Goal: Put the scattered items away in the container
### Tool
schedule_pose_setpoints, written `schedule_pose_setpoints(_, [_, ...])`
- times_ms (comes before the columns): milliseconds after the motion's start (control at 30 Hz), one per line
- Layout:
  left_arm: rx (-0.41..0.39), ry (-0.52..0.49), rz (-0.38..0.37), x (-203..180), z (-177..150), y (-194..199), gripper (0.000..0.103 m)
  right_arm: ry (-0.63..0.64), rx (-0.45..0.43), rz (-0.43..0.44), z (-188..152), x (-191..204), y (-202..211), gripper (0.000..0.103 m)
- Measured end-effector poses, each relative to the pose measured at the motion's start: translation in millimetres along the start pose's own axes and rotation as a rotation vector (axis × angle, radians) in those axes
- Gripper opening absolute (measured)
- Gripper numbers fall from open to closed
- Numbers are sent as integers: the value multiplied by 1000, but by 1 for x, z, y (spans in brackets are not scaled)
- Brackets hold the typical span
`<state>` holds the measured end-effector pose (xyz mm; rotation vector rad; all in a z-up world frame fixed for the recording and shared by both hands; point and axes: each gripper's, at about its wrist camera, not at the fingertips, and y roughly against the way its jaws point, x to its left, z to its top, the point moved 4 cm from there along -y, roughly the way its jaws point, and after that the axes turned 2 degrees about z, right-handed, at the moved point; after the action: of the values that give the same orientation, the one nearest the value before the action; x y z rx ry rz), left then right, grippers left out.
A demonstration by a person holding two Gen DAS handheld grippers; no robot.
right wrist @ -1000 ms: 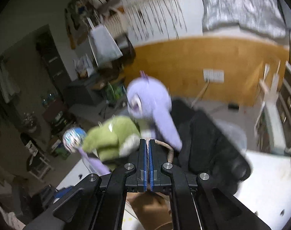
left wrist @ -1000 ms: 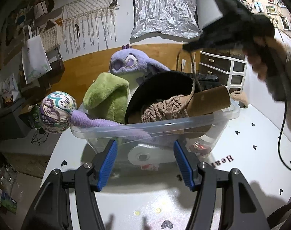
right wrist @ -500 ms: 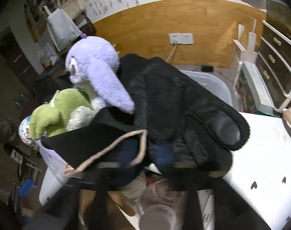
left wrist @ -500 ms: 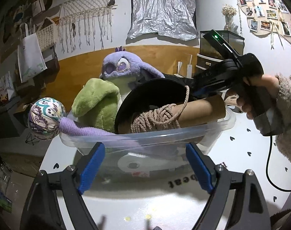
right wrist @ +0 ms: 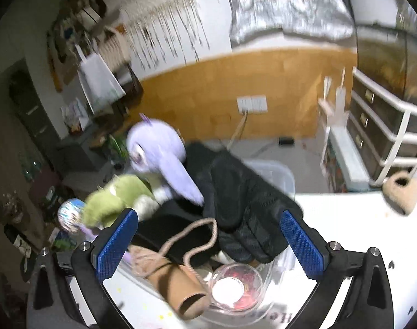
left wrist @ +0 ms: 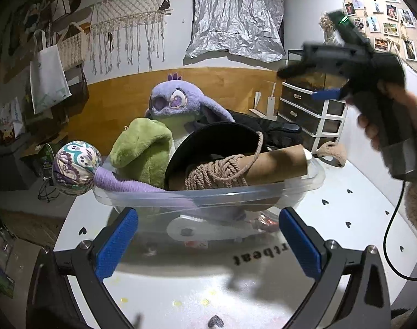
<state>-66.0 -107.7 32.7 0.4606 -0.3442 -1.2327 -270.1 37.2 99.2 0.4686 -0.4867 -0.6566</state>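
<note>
Both hand-held grippers now wide apart, right hand-held gripper (right wrist: 208, 242) released black glove (right wrist: 241, 208)

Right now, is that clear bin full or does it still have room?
Full. The clear bin is heaped above its rim: plush toys, a rope spool and black gloves stick out.

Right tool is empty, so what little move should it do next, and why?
Probably swing the right tool toward the beige fuzzy thing on the white table. The tool is open with nothing in it, the clear box is heaped with toys, and that beige thing looks like the only item in view lying outside it.
</note>
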Motion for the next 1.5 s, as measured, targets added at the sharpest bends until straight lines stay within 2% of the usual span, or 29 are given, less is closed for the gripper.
schedule_pose_setpoints(233, [0,5,-3,-5,-2,17,103,12,-319,70,19,26,90,103])
schedule_pose_setpoints(333, [2,4,-11,-9,-3,23,103,34,-379,71,15,34,118,103])
schedule_pose_setpoints(400, [2,5,-20,-12,-3,26,103,56,-389,41,8,36,131,103])
schedule_pose_setpoints(567, [2,12,-69,-25,-2,34,103,68,-368,-107,-26,28,155,103])
schedule_pose_setpoints(700, [7,0,-98,-42,0,34,103,-1,-280,-209,-55,2,162,103])
schedule_pose_setpoints(833, [9,-11,-114,-62,3,33,103,-33,-215,-274,-80,-22,166,103])
schedule_pose_setpoints(967, [23,2,-114,-84,5,28,103,-27,-146,-301,-99,-45,167,103])
schedule_pose_setpoints(1100, [49,13,-108,-108,8,22,103,-50,-99,-280,-114,-65,168,103])
schedule_pose_setpoints(1500, [61,41,-99,-187,21,3,103,-43,10,-245,-123,-141,164,103])
